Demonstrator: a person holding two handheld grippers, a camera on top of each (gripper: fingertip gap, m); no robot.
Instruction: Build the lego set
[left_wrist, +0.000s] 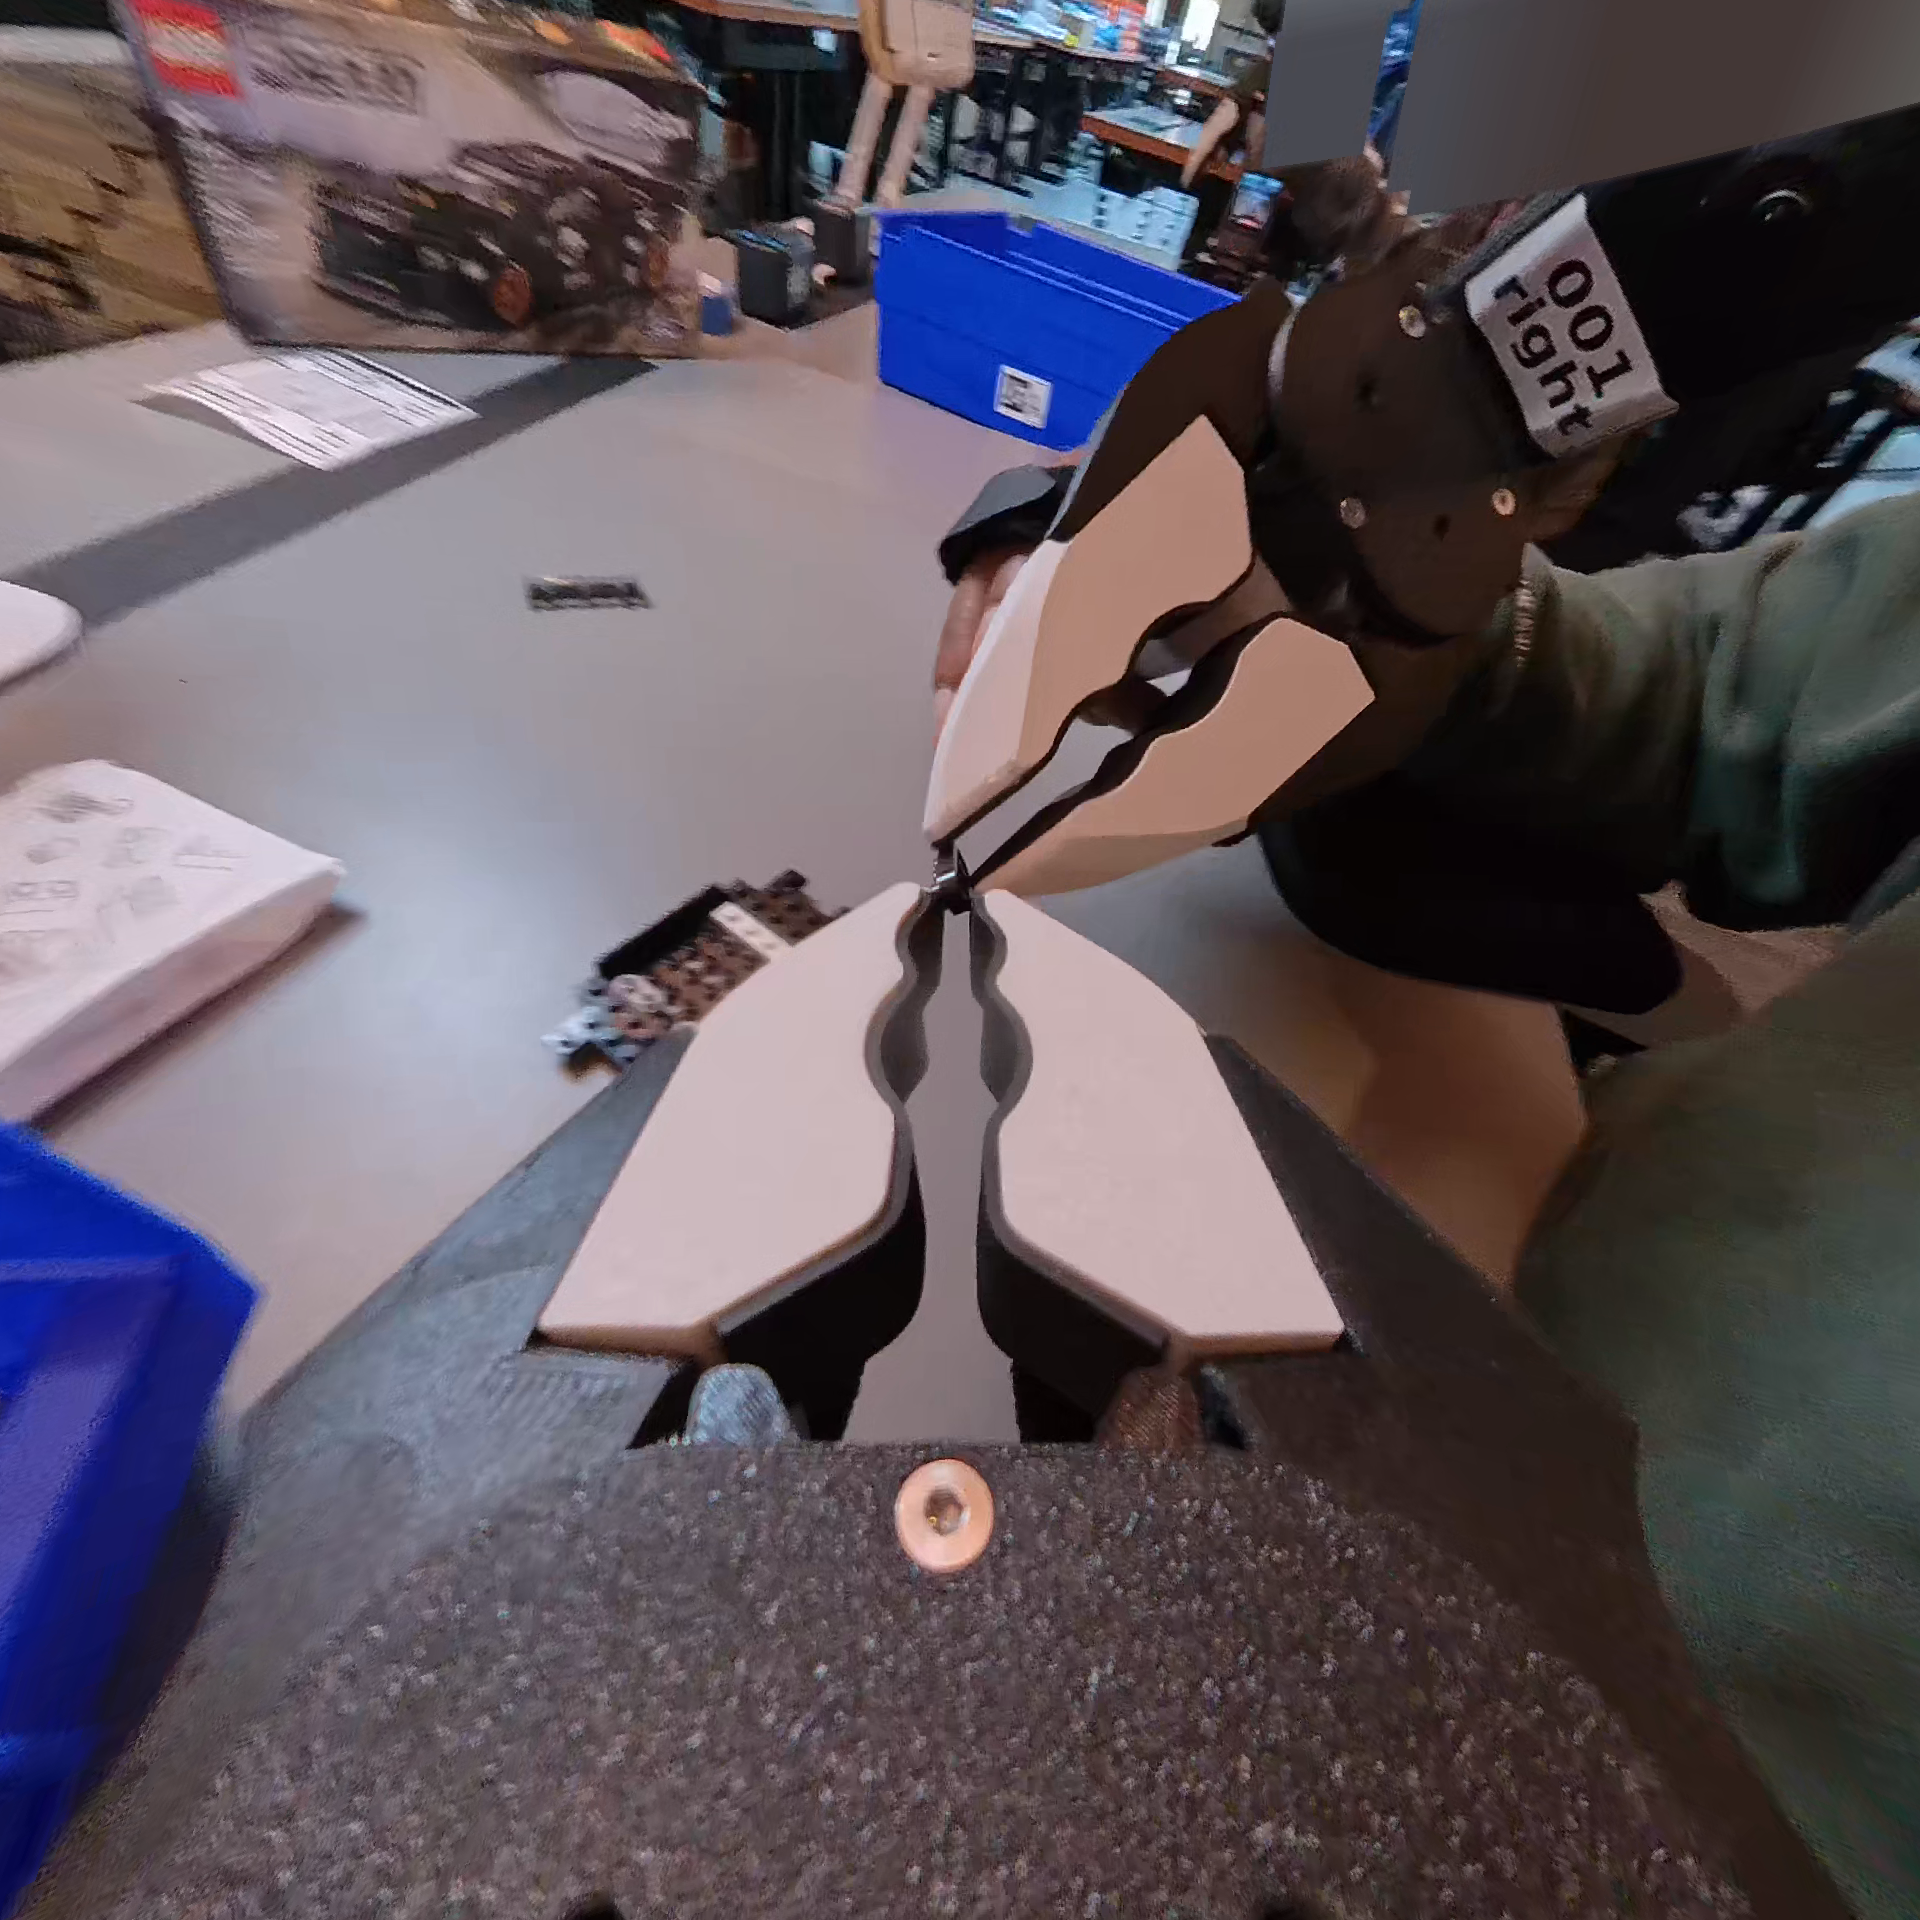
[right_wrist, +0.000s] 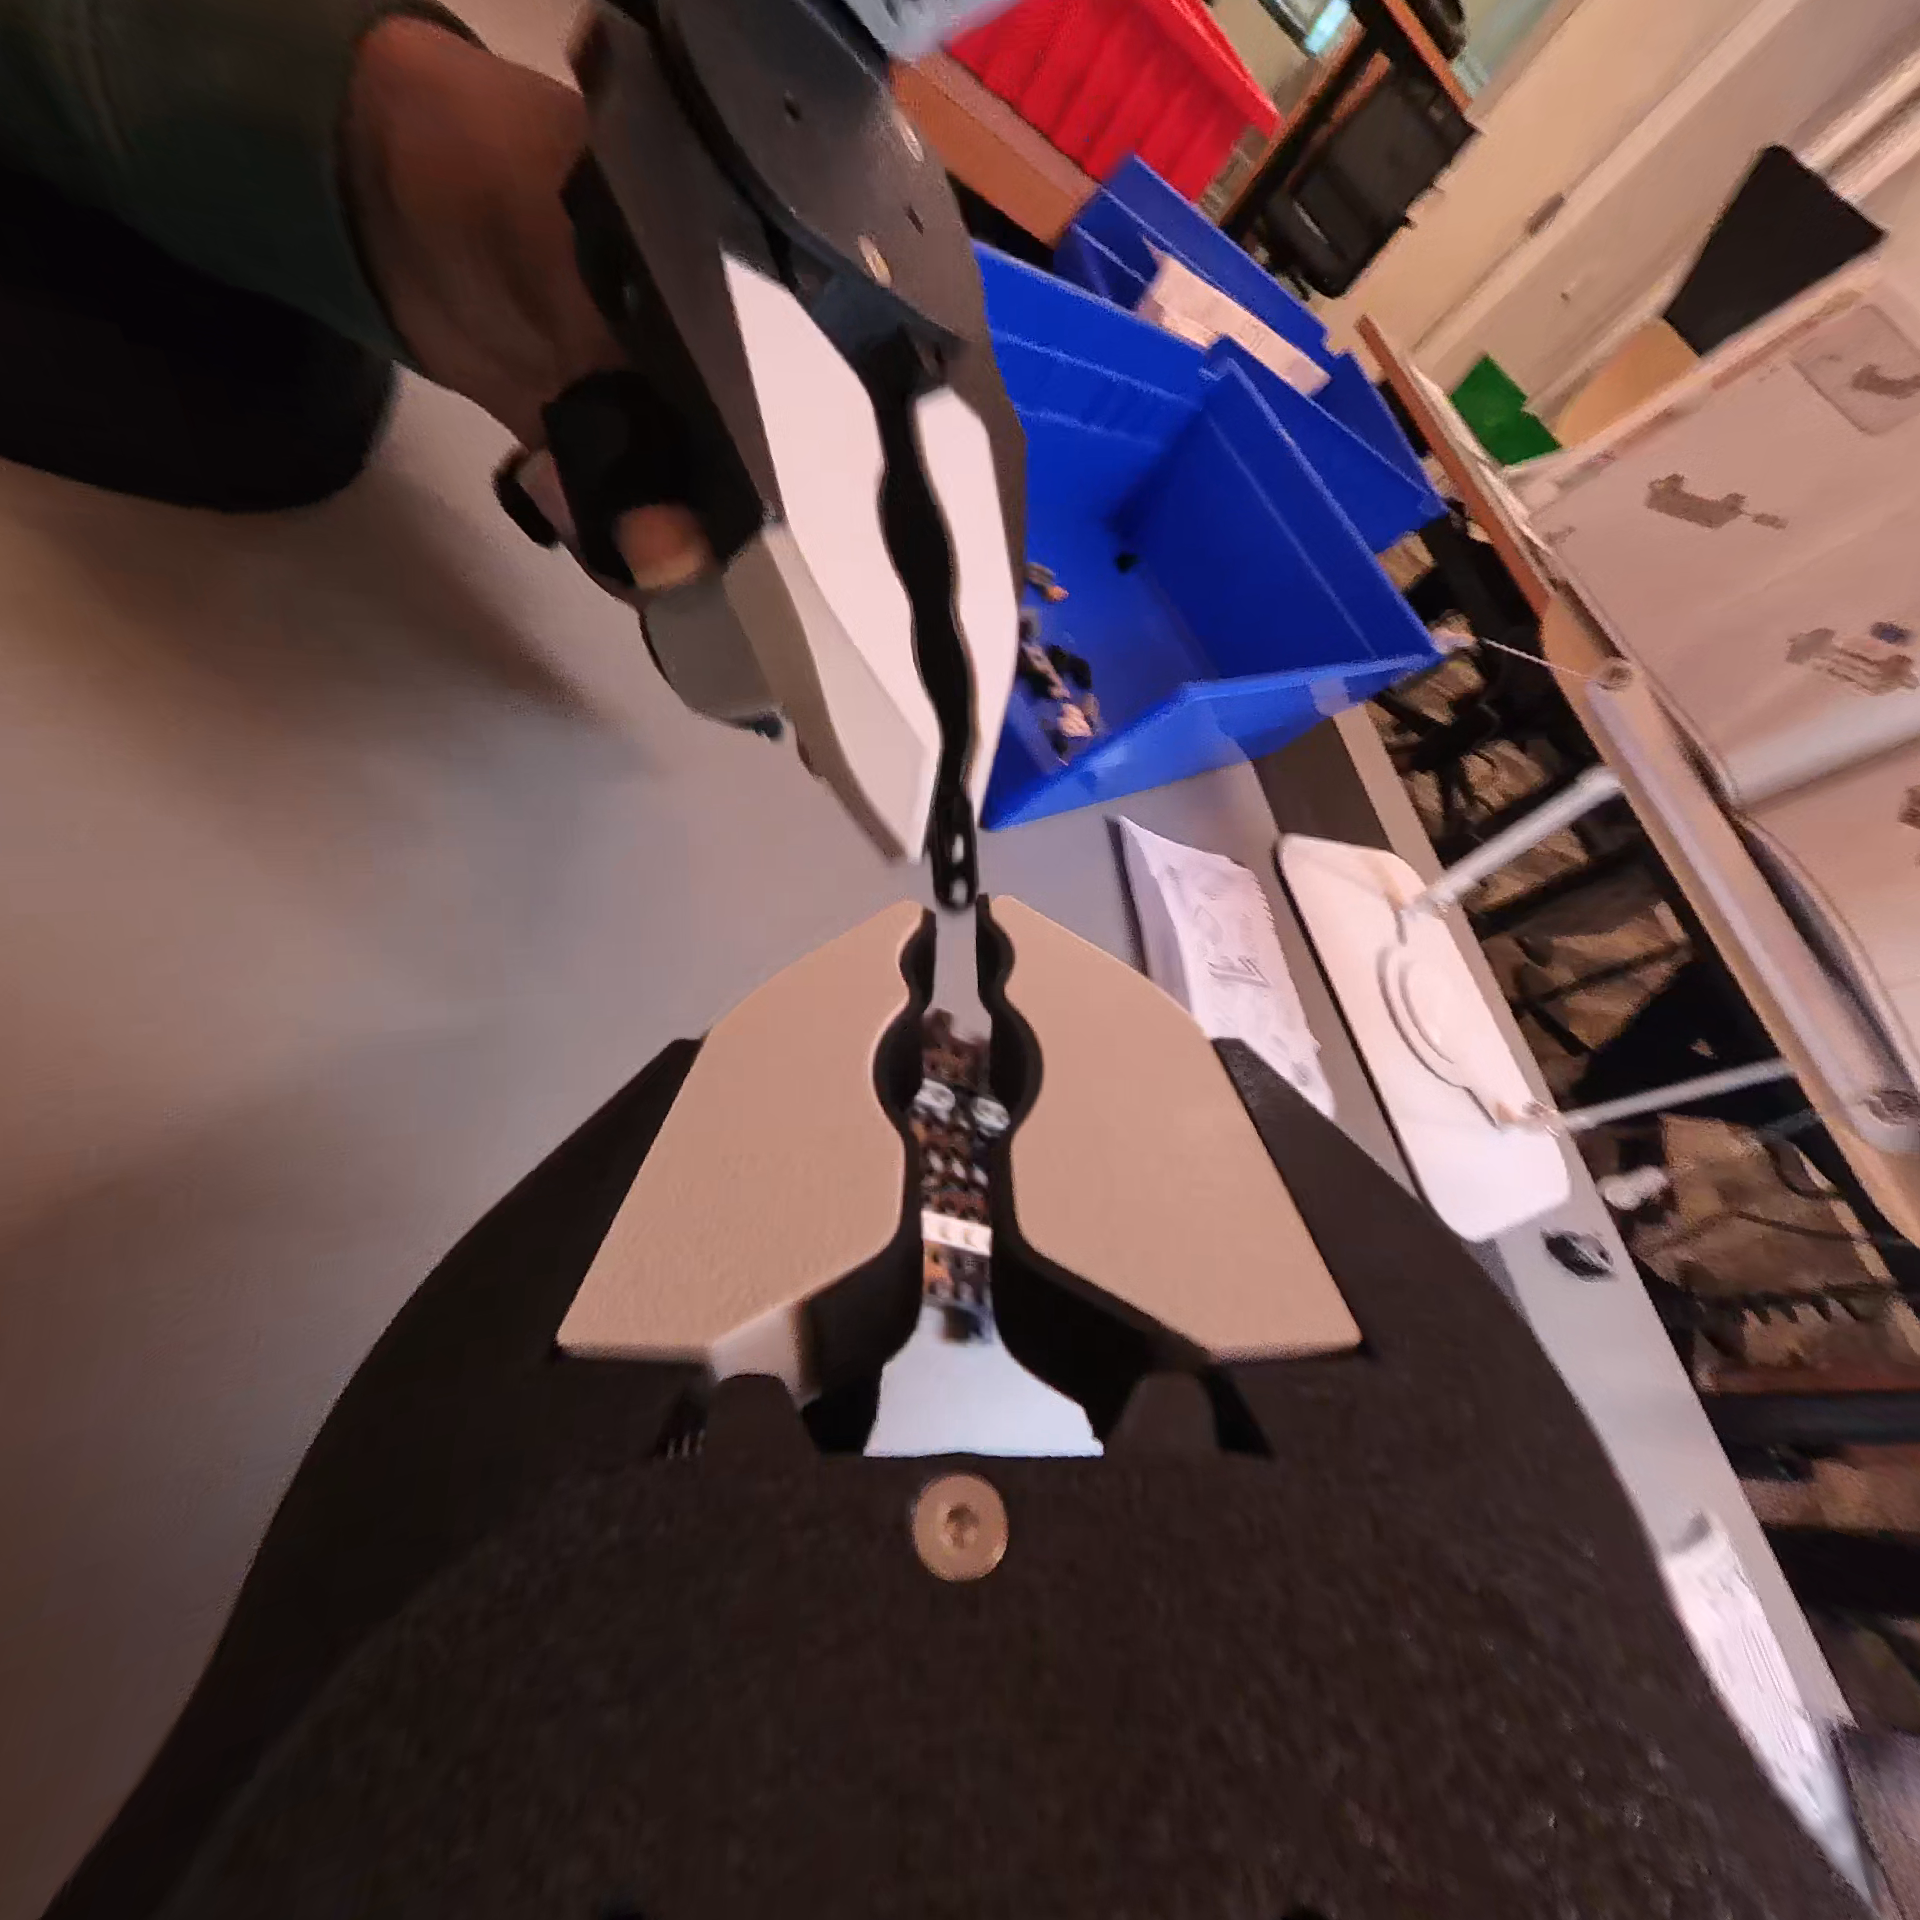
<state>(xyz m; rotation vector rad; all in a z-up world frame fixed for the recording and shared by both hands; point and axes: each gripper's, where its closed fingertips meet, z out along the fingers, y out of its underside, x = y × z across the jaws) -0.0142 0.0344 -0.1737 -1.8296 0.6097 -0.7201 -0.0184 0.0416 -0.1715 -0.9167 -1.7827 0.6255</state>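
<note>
both tools meet tip to tip: left tool and right tool each pinch one small black piece above the grey worktop

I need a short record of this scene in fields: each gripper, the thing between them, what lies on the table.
left gripper: shut on small black part
right gripper: tips at the same part; grip unclear
small black part: between both tips, above table
brick assembly: dark, on grey table
blue bin: holds small pieces
booklet: lies open
</note>
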